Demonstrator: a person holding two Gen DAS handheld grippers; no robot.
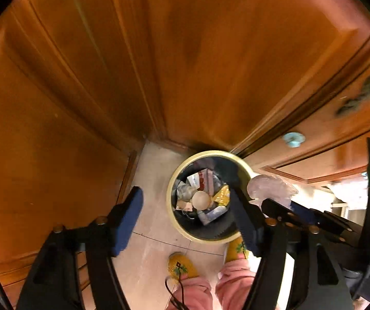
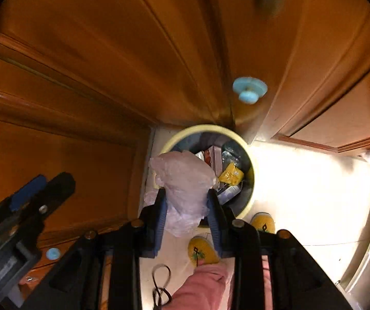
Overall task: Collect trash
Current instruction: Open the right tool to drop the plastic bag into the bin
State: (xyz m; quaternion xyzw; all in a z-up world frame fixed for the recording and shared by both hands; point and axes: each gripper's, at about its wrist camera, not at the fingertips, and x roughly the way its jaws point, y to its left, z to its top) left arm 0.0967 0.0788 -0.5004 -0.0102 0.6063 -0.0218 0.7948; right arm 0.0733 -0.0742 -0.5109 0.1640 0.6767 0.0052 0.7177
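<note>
A round bin with a pale yellow rim [image 1: 170, 193] stands on the tiled floor in a corner of wooden cabinets. It holds wrappers, cartons and a round beige piece [image 1: 201, 200]. My left gripper [image 1: 185, 217] hangs above the bin, open wide with nothing between its blue pads. My right gripper [image 2: 187, 206] is shut on a crumpled clear plastic bag [image 2: 185, 180], held over the bin's rim [image 2: 200, 128]. The left wrist view shows that bag [image 1: 270, 188] at the bin's right edge. In the right wrist view my left gripper [image 2: 44, 187] is at the far left.
Wooden cabinet doors [image 1: 210, 64] with a pale blue knob [image 2: 249, 90] close in behind and left of the bin. A person's yellow slippers [image 1: 181, 264] and pink trouser legs stand just in front of it, with a black cable [image 2: 160, 284]. A steel appliance [image 2: 365, 245] is at the right.
</note>
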